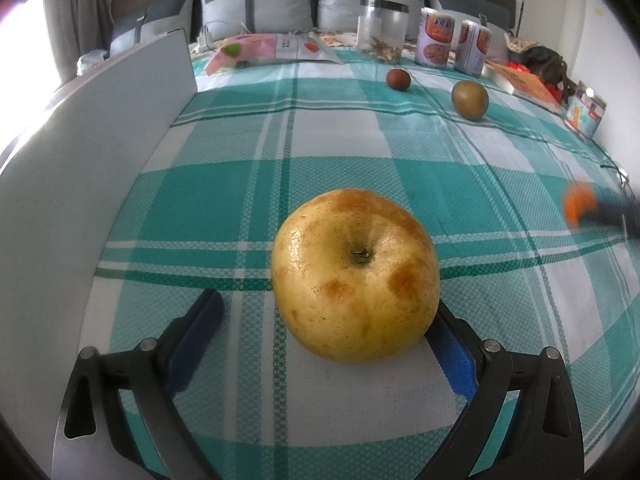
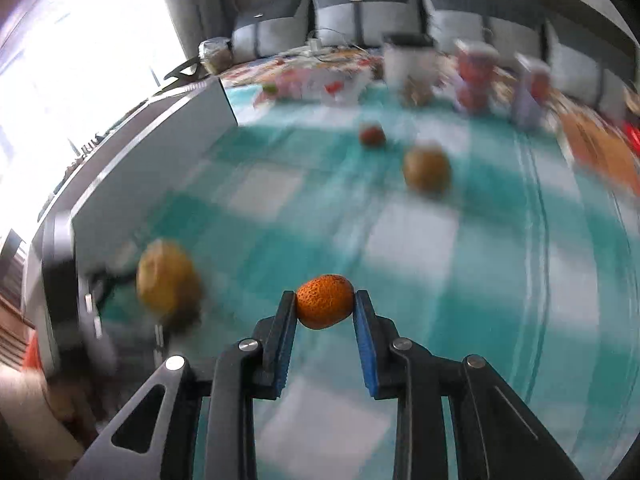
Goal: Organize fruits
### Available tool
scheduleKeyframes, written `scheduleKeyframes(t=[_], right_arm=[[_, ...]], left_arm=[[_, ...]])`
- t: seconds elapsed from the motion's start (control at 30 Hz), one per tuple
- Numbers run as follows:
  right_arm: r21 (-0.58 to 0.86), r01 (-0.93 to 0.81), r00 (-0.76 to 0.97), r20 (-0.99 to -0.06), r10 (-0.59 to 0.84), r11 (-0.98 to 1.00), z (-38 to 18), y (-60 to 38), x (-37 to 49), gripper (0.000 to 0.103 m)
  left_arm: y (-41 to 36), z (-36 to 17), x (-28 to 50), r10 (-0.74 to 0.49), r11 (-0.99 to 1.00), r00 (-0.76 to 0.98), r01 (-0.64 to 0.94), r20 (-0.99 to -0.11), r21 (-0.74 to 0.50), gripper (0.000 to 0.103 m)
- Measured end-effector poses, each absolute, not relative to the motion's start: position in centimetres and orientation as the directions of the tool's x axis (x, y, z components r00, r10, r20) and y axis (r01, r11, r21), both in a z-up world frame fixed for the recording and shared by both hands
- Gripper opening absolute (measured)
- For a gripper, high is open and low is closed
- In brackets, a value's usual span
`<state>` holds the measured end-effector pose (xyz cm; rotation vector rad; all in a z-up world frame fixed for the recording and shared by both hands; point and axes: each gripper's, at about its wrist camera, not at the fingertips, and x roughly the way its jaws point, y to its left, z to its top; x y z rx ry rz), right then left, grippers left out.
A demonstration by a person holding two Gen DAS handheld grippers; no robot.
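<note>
Left gripper (image 1: 328, 320): nearest the lens in its own view, fingers spread wide. The yellow apple (image 1: 355, 274) sits between them on the teal plaid cloth (image 1: 224, 200), stem cavity turned toward the camera, brown blotches on the skin. The right blue pad (image 1: 454, 360) lies against or just beside the apple's lower flank; contact cannot be confirmed. The left pad stands apart from the fruit, cloth visible in the gap.

Right gripper (image 2: 325, 302): fingers pinching a small orange fruit (image 2: 325, 300) with rough, pitted skin, one pad on each side, held at the fingertips above the cloth (image 2: 460, 280). The right wrist view is heavily blurred. In the left wrist view the same orange fruit (image 1: 578, 202) appears as a blurred patch at the far right edge.

Remaining fruit, left wrist view: a green-brown kiwi (image 1: 470, 100) and a small reddish-brown fruit (image 1: 398, 79) lie on the cloth toward the far end, near one another but not touching, well apart from the apple.

Surroundings: a grey panel (image 1: 100, 140) stands along the left edge of the cloth. At the far end stand a clear jar (image 1: 382, 26) with a dark lid and two printed cans (image 1: 454, 40) side by side, with grey cushions (image 1: 312, 0) behind.
</note>
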<state>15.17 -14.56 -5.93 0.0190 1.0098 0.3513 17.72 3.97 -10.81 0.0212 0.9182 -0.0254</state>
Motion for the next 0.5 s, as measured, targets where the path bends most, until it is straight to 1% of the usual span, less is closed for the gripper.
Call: scheduleKeyframes(t=[0.07,0.1,0.2,0.23,0.3,0.37,0.47,0.5], right_arm=[[0.181,-0.246,0.488,-0.825,0.283,0.952,-7.9,-15.1,12.3,0.029],[0.159,-0.232,0.497,-0.829,0.257,0.960,-8.9,-15.2,10.8,0.029],[0.142,-0.212,0.523,-0.819,0.235,0.967,-10.0,-15.5,8.6,0.030],[0.118,-0.210,0.542,-0.812,0.217,0.970,-9.9,-15.6,8.0,0.033],[0.074,-0.223,0.550,-0.814,0.188,0.972,-10.0,-15.0,7.7,0.044],[0.017,-0.247,0.560,-0.814,0.156,0.969,-10.2,-14.3,7.4,0.069],[-0.051,-0.213,0.567,-0.820,0.081,0.976,-10.4,-14.0,7.3,0.089],[-0.043,-0.193,0.560,-0.825,0.074,0.980,-10.6,-14.3,7.4,0.092]], left_arm=[[3.9,-10.8,17.7,-0.013,0.999,0.607,0.031,-0.795,0.008,0.099],[4.0,-10.8,17.7,-0.012,0.999,0.607,0.031,-0.795,0.008,0.099],[4.0,-10.8,17.7,-0.013,0.999,0.607,0.031,-0.795,0.008,0.099],[3.9,-10.8,17.7,-0.013,0.999,0.607,0.031,-0.795,0.008,0.099],[4.0,-10.8,17.7,-0.013,0.999,0.607,0.031,-0.795,0.008,0.099],[3.9,-10.8,17.7,-0.013,0.999,0.607,0.031,-0.795,0.008,0.099],[4.0,-10.8,17.7,-0.013,0.999,0.607,0.031,-0.795,0.008,0.099],[4.0,-10.8,17.7,-0.013,0.999,0.607,0.031,-0.795,0.008,0.099]])
